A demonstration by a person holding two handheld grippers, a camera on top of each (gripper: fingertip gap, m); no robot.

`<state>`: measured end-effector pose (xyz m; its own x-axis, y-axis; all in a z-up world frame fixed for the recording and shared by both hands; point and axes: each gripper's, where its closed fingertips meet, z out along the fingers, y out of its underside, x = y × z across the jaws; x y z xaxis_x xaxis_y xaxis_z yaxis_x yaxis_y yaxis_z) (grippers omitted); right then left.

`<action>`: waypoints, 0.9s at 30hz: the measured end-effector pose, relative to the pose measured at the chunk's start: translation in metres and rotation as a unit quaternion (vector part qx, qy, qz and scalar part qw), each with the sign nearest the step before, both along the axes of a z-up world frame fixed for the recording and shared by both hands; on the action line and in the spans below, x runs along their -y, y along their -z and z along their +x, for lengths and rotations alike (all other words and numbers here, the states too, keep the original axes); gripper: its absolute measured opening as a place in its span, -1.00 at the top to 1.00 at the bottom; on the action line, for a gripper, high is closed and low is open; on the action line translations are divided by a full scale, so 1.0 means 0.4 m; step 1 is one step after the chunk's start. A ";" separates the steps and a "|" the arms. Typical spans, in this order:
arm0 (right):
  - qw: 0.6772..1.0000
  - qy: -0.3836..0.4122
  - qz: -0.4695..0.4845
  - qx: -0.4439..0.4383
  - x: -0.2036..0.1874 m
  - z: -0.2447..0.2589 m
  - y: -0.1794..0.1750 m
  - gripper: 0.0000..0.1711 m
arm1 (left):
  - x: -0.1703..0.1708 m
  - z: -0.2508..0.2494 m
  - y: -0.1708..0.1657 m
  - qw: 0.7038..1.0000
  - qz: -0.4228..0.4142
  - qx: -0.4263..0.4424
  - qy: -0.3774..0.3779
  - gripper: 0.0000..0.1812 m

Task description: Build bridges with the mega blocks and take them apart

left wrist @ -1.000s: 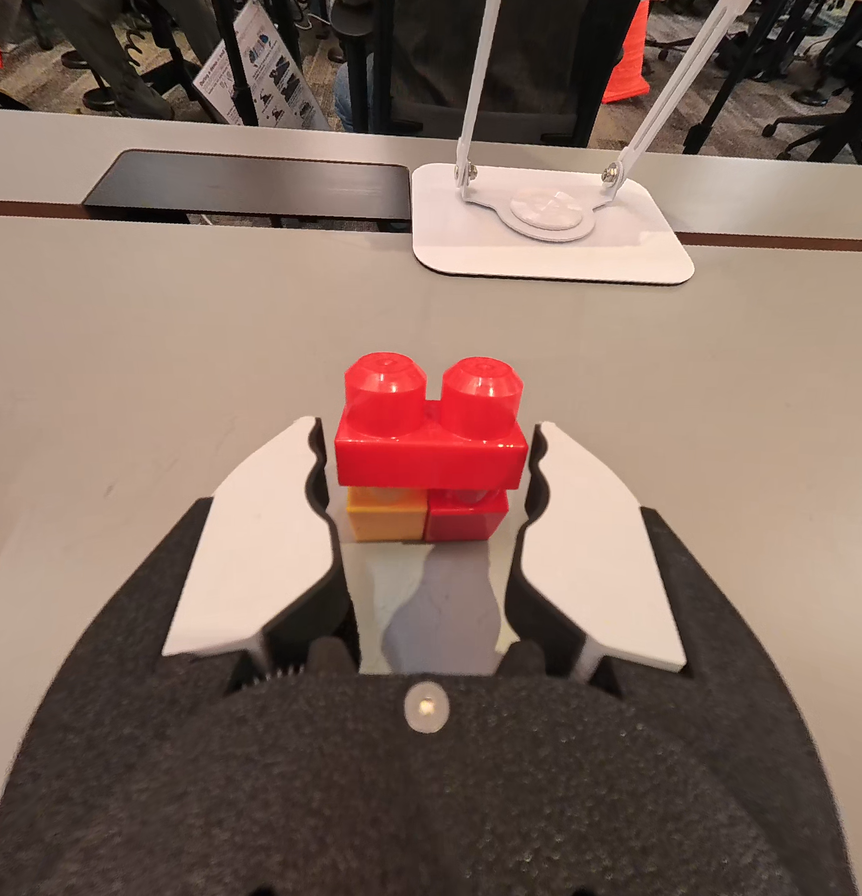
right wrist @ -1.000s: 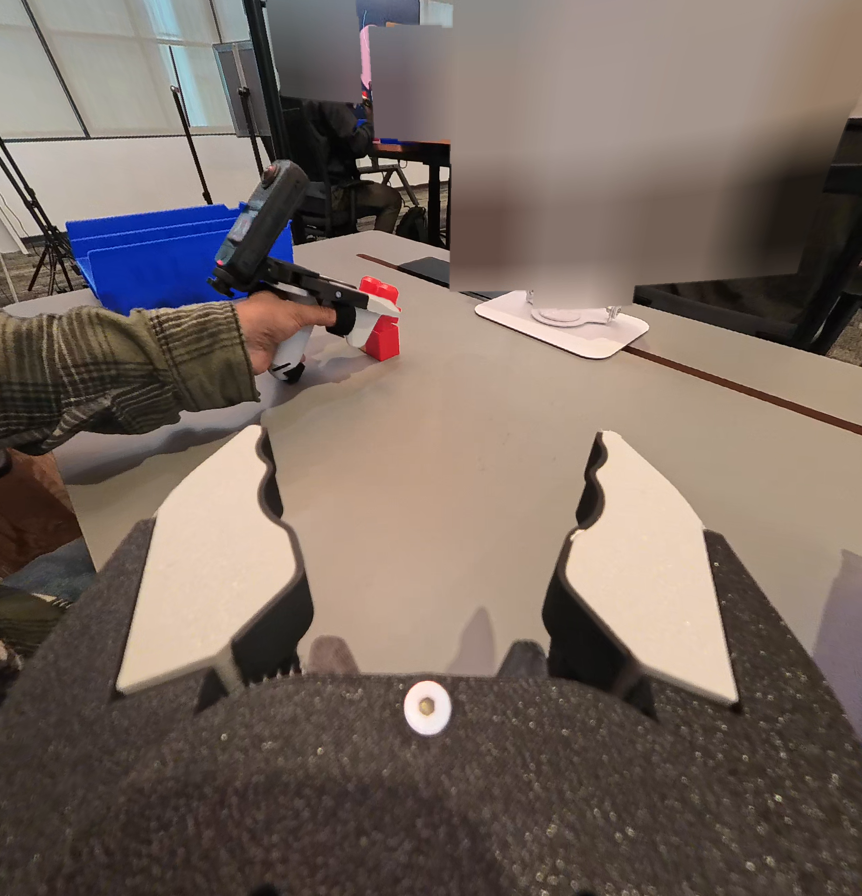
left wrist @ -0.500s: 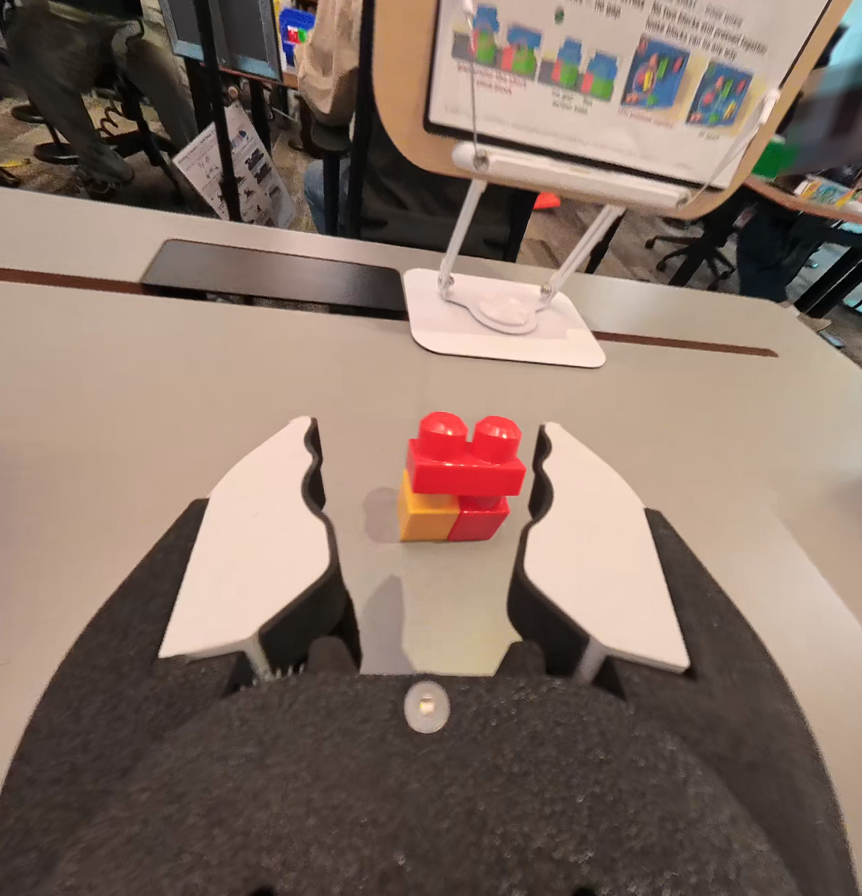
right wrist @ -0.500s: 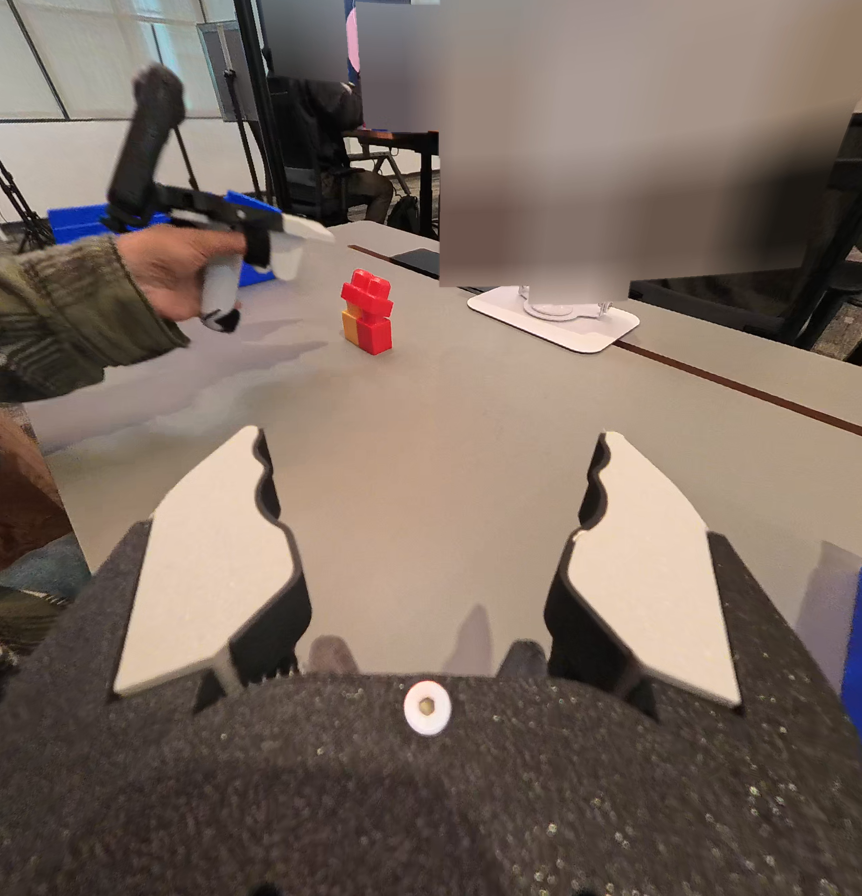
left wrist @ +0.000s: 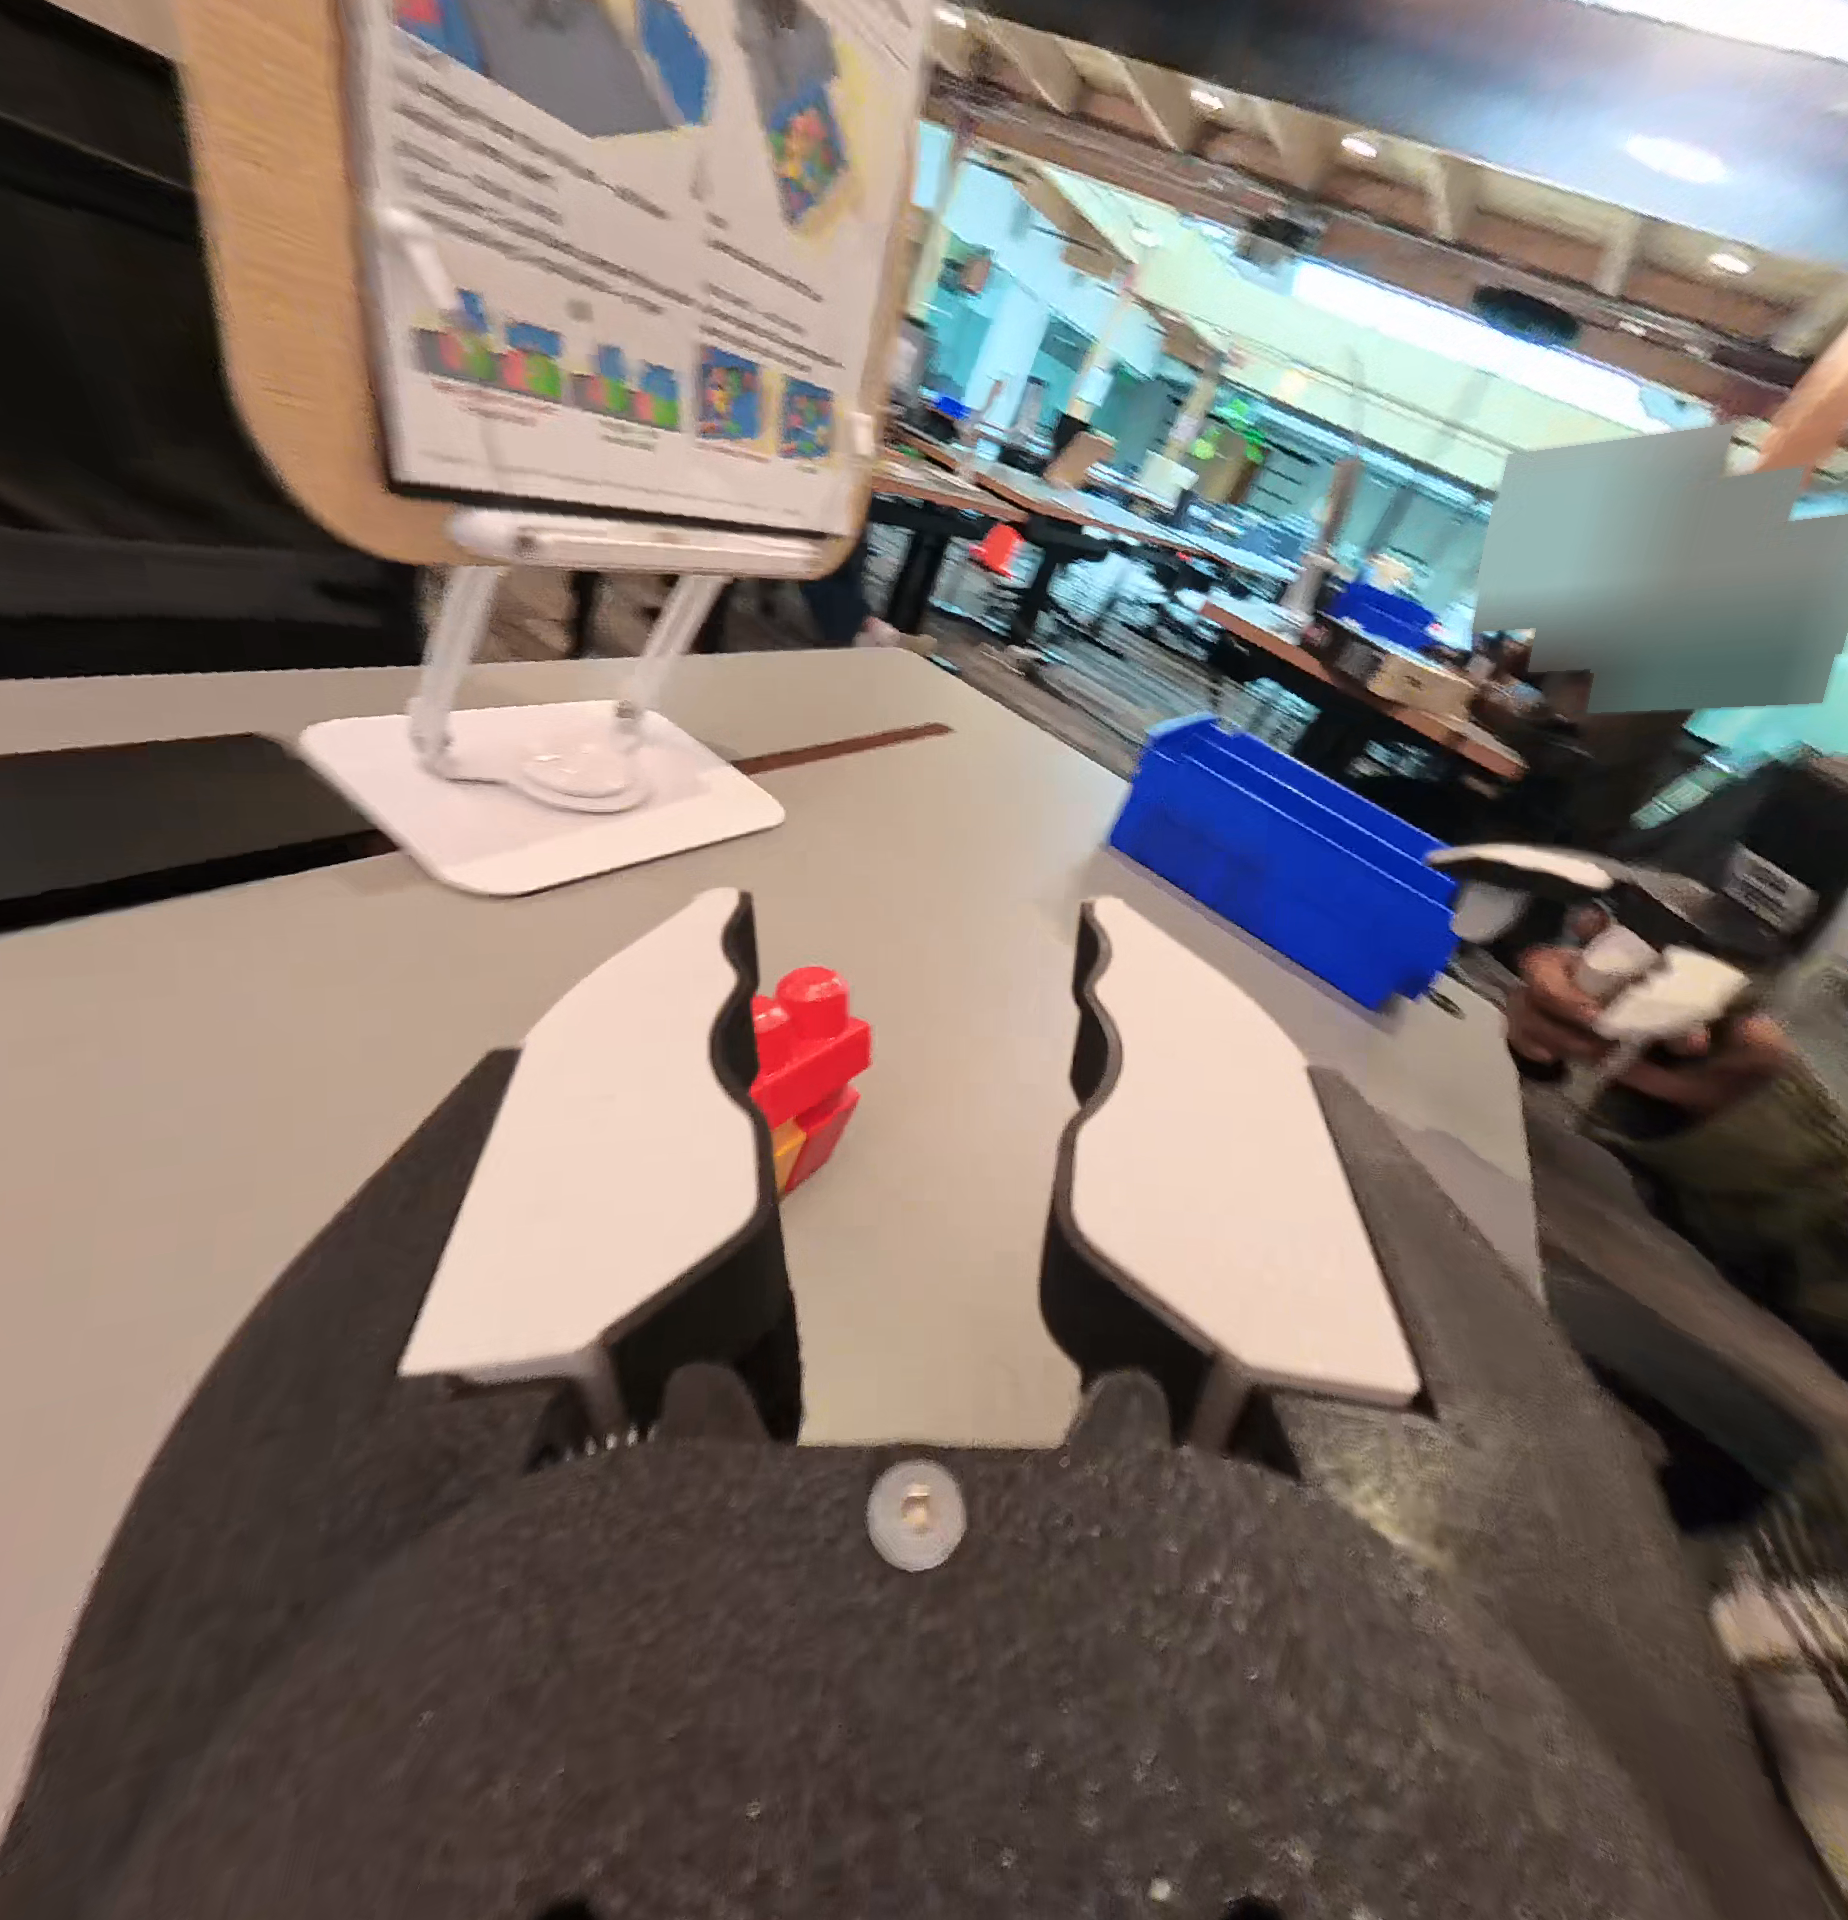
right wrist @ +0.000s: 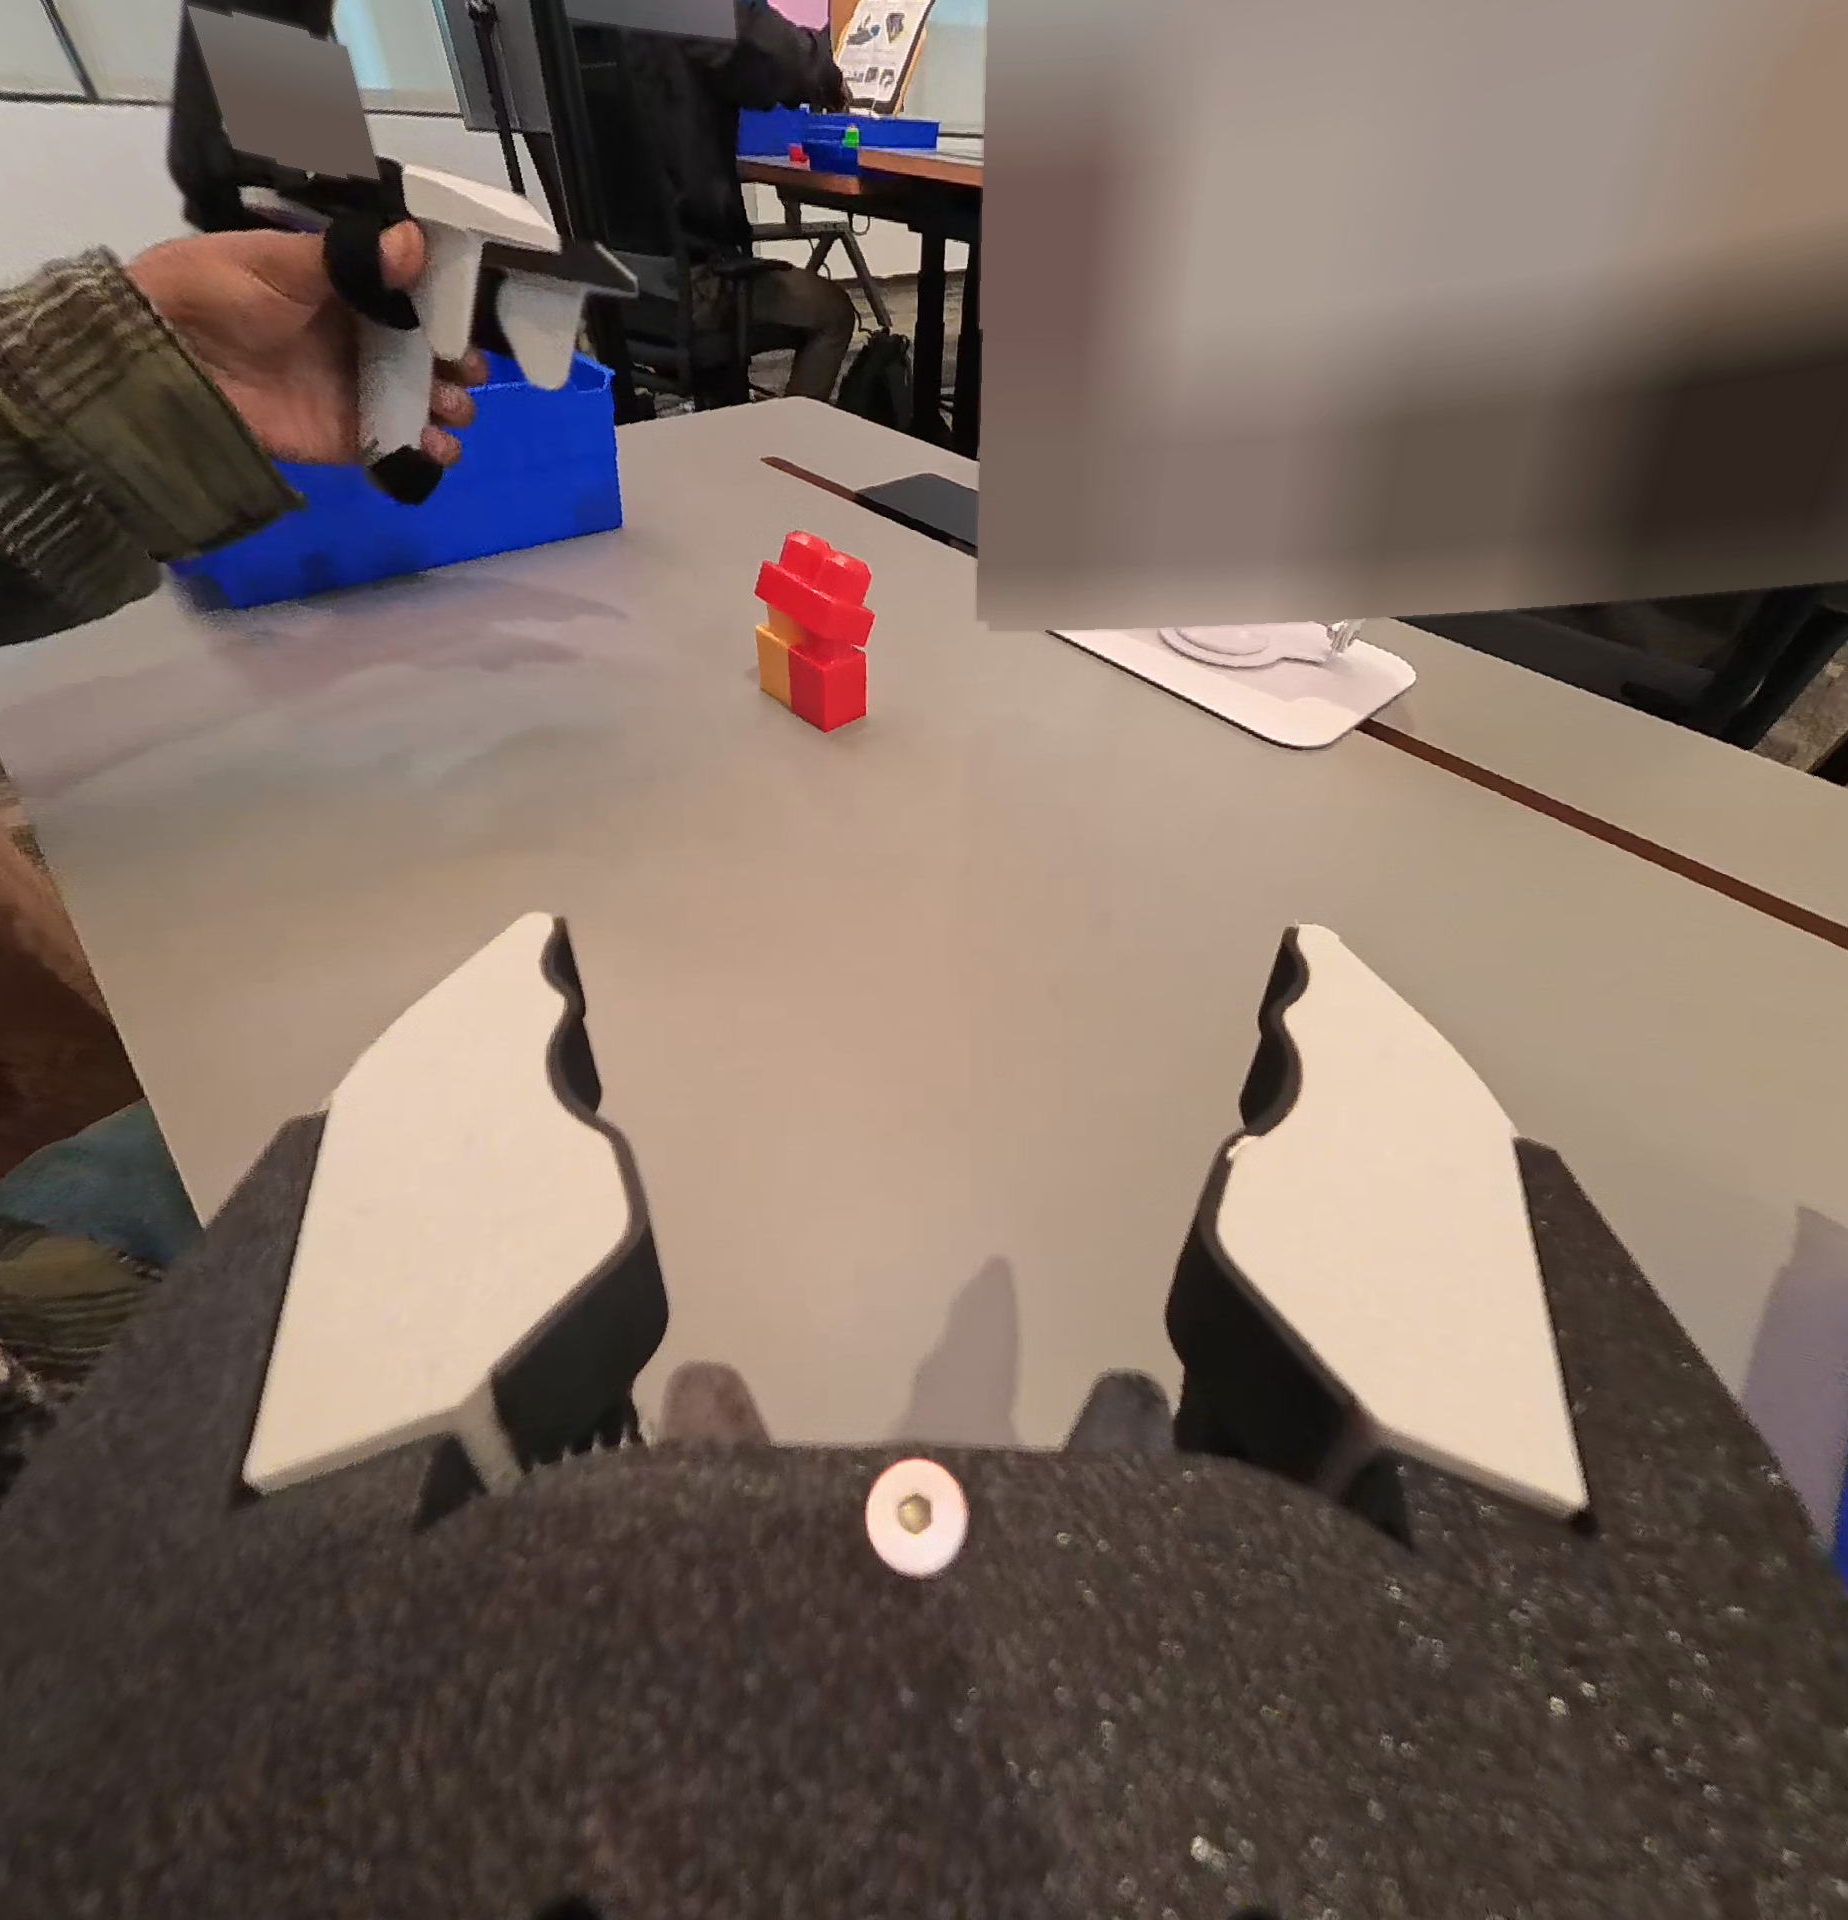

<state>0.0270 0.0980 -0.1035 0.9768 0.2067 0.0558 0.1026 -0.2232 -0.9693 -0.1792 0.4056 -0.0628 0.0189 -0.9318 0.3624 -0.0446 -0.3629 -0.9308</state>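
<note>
Blocks [right wrist: 814, 629] stood alone; both grippers, left [left wrist: 909, 935] and right [right wrist: 920, 956], were spread wide. A bump could tip them.

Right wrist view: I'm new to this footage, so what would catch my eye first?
The small block stack standing alone mid-table: a red two-stud block atop an orange and a red one. Behind it to the left sits a blue bin, with the left gripper held in the air in front of it, empty.

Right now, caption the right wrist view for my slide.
Open right gripper faces a red-and-orange block bridge on the grey table.
</note>
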 end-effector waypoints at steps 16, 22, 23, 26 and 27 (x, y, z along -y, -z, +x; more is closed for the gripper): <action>0.999 0.021 -0.028 0.020 -0.013 -0.039 0.002 -0.43 | -0.058 0.139 0.147 0.964 0.073 -0.120 0.224 0.24; 0.999 0.025 -0.033 0.023 -0.019 -0.041 0.001 -0.42 | -0.062 0.177 0.225 0.946 0.081 -0.174 0.260 0.23; 0.999 0.025 -0.034 0.025 -0.021 -0.042 0.002 -0.43 | -0.057 0.181 0.235 0.943 0.081 -0.179 0.269 0.24; 0.999 0.024 -0.035 0.024 -0.024 -0.044 0.004 -0.43 | -0.050 0.196 0.254 0.940 0.078 -0.185 0.277 0.22; 0.999 0.025 -0.036 0.024 -0.024 -0.044 0.006 -0.43 | -0.047 0.201 0.256 0.939 0.077 -0.184 0.279 0.21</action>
<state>0.0096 0.1076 -0.1058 0.9825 0.1634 0.0894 0.1357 -0.2986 -0.9447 -0.0988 0.4245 -0.1653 -0.3905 -0.8749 0.2866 -0.5164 -0.0496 -0.8549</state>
